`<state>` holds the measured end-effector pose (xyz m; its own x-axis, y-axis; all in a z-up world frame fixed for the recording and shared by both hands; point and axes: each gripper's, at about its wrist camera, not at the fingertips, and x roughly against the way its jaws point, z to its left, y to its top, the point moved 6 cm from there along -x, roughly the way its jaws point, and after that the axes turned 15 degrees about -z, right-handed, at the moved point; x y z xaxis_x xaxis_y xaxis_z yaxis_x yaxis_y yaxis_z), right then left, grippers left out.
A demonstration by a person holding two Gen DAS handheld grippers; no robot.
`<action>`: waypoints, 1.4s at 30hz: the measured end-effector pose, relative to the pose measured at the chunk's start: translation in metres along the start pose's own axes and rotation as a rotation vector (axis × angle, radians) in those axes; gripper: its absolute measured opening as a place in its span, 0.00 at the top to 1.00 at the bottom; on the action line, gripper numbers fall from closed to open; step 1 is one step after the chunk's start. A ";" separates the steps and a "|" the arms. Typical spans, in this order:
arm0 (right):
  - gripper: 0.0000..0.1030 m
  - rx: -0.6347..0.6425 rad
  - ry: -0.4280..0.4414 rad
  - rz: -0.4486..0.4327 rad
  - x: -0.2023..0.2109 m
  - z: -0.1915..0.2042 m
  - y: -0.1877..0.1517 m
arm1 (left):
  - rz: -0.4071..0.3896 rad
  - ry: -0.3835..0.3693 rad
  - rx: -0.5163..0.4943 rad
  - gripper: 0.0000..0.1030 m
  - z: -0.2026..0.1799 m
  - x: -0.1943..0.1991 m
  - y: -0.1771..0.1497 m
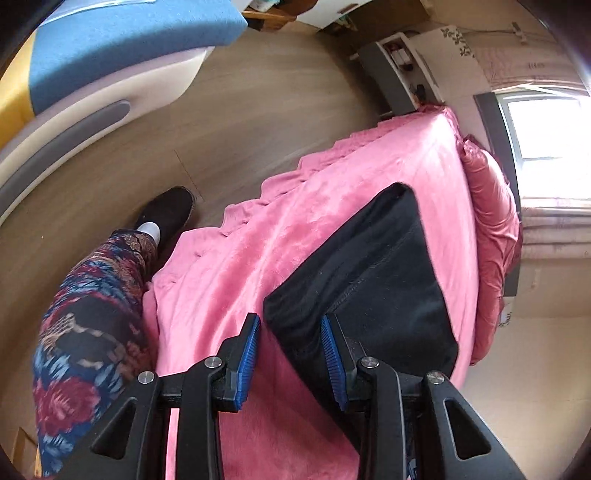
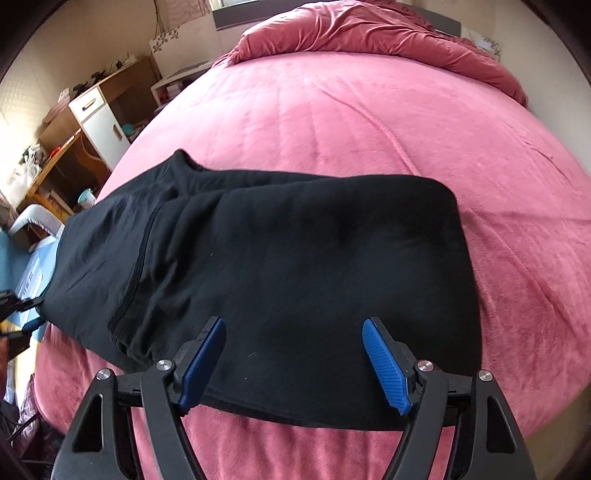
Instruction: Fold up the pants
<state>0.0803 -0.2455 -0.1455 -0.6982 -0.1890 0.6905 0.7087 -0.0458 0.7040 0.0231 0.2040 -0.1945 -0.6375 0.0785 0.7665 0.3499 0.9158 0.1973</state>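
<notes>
Black pants (image 2: 295, 266) lie folded flat on the pink bed cover (image 2: 369, 122), running from the bed's left edge toward the middle. My right gripper (image 2: 294, 322) hovers over their near edge, jaws wide apart, with only cloth below and nothing pinched. In the left wrist view the same pants (image 1: 369, 266) lie as a dark wedge on the pink cover (image 1: 332, 184). My left gripper (image 1: 290, 318) hangs above one corner of them, its blue pads (image 1: 247, 354) partly apart, with the pants' edge and pink cover showing through the gap.
A person's leg in flowered trousers (image 1: 92, 314) and a black shoe (image 1: 170, 214) stand on the wood floor (image 1: 258, 92) beside the bed. A crumpled red duvet (image 2: 369, 33) lies at the head. A white-and-brown cabinet (image 2: 99, 122) stands to the left.
</notes>
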 end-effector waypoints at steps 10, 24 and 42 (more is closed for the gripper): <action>0.22 0.015 -0.012 0.043 -0.016 -0.001 -0.013 | -0.094 -0.030 -0.091 0.87 -0.023 0.002 0.002; 0.18 0.027 0.012 0.037 -0.017 -0.002 -0.017 | -0.077 -0.300 -0.826 0.88 -0.196 0.022 -0.112; 0.14 0.032 0.022 0.061 -0.023 0.001 -0.015 | -0.082 -0.176 -1.201 0.88 -0.202 -0.005 -0.194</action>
<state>0.0851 -0.2391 -0.1718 -0.6513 -0.2116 0.7287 0.7459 -0.0018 0.6661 0.0970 -0.0535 -0.1131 -0.7395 0.1752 0.6499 0.6574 -0.0196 0.7533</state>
